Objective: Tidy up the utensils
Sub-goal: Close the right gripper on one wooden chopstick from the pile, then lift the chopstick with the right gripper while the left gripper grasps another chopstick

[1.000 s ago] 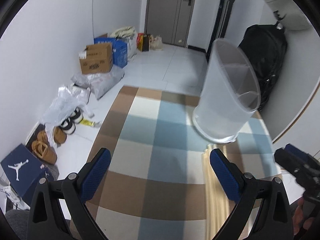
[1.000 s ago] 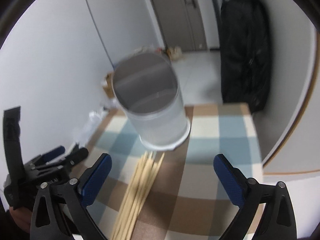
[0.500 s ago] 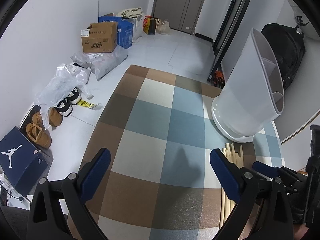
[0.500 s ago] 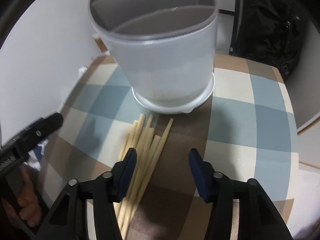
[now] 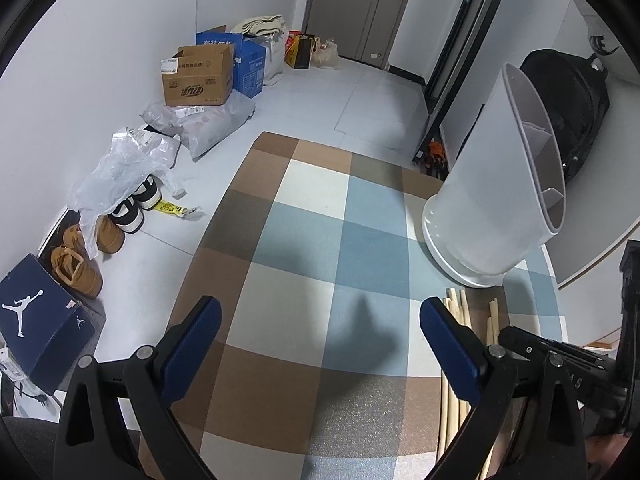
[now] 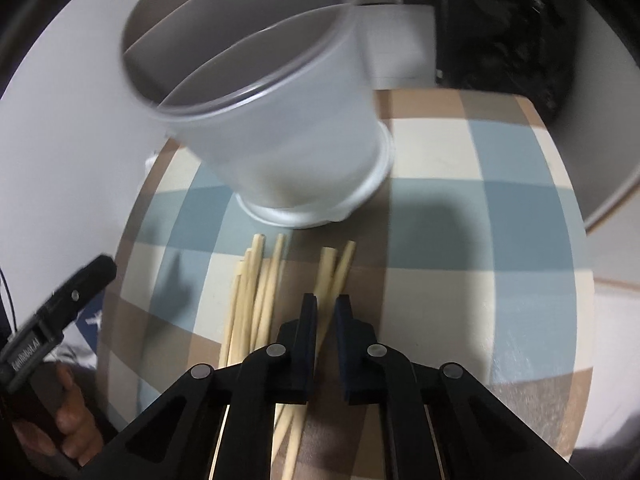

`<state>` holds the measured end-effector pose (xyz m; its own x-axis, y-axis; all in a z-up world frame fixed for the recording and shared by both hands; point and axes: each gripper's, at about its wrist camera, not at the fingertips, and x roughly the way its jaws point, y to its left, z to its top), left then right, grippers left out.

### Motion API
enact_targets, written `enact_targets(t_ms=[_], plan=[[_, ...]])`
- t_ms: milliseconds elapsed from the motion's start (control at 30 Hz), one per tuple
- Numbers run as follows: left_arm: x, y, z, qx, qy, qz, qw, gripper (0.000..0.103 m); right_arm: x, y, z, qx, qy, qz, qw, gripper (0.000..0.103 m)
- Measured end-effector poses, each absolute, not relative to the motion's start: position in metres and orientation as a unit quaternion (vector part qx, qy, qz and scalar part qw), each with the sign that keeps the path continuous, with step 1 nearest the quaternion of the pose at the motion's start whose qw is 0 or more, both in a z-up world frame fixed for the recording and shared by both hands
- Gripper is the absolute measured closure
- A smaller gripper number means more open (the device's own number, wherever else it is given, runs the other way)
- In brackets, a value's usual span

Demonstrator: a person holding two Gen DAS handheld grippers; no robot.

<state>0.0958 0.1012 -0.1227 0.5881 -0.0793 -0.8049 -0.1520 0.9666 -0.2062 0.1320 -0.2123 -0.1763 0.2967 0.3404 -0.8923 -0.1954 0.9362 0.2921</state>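
Observation:
A white divided utensil holder (image 6: 288, 140) stands on the checked cloth (image 6: 440, 280) of a round table. In front of it lie several pale wooden chopsticks (image 6: 256, 280). My right gripper (image 6: 326, 304) points steeply down at them. Its jaws are closing to a narrow gap, with two chopsticks (image 6: 338, 264) running between the blue pads. In the left wrist view the holder (image 5: 492, 208) is at the right, with chopstick ends (image 5: 456, 312) below it. My left gripper (image 5: 320, 312) hangs open over the bare cloth (image 5: 300, 240) with nothing between its fingers.
Beyond the table's left edge, the floor holds cardboard boxes (image 5: 200, 76), plastic bags (image 5: 120, 168), shoes (image 5: 76, 264) and a dark blue shoe box (image 5: 36, 320). A black bag (image 5: 576, 112) hangs behind the holder. A hand (image 6: 68, 412) grips the left tool's handle.
My right gripper has dropped toward the chopsticks and its jaws have gone from wide open to nearly together around two of them. The left gripper stayed open and shifted slightly left.

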Motion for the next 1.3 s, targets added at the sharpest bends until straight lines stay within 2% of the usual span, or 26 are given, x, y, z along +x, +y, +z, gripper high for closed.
enact_targets(t_ms=[167,333,367,433,600,667,700,733,900,1300], plan=[[0.093,0.102,-0.121,-0.129,0.451,0.016,0.883,0.006,0.126,-0.229,-0.173,0.077,0.570,0.147,0.804,0.100],[0.092,0.103,-0.120,-0.136,0.450,0.012,0.882,0.006,0.133,-0.212,-0.166,0.061,0.552,0.163,0.815,0.096],[0.092,0.102,-0.120,-0.137,0.450,0.010,0.882,0.006,0.135,-0.207,-0.166,0.054,0.551,0.166,0.816,0.091],[0.093,0.102,-0.120,-0.134,0.451,0.010,0.882,0.006,0.139,-0.196,-0.167,0.036,0.551,0.163,0.818,0.072],[0.093,0.102,-0.122,-0.133,0.453,0.011,0.882,0.006,0.154,-0.176,-0.179,0.002,0.570,0.141,0.810,0.072],[0.094,0.101,-0.124,-0.130,0.457,0.008,0.880,0.006,0.153,-0.174,-0.181,-0.007,0.568,0.137,0.811,0.076],[0.095,0.100,-0.125,-0.128,0.459,0.007,0.879,0.006,0.153,-0.172,-0.180,-0.016,0.564,0.138,0.814,0.089],[0.095,0.099,-0.126,-0.126,0.462,0.004,0.878,0.006,0.155,-0.168,-0.181,-0.023,0.563,0.138,0.815,0.095],[0.093,0.085,-0.133,-0.112,0.484,-0.023,0.867,0.006,0.153,-0.178,-0.179,0.026,0.552,0.140,0.822,0.097],[0.073,0.048,-0.150,-0.082,0.552,-0.069,0.827,0.006,0.140,-0.241,-0.132,0.174,0.488,0.164,0.840,0.097]])
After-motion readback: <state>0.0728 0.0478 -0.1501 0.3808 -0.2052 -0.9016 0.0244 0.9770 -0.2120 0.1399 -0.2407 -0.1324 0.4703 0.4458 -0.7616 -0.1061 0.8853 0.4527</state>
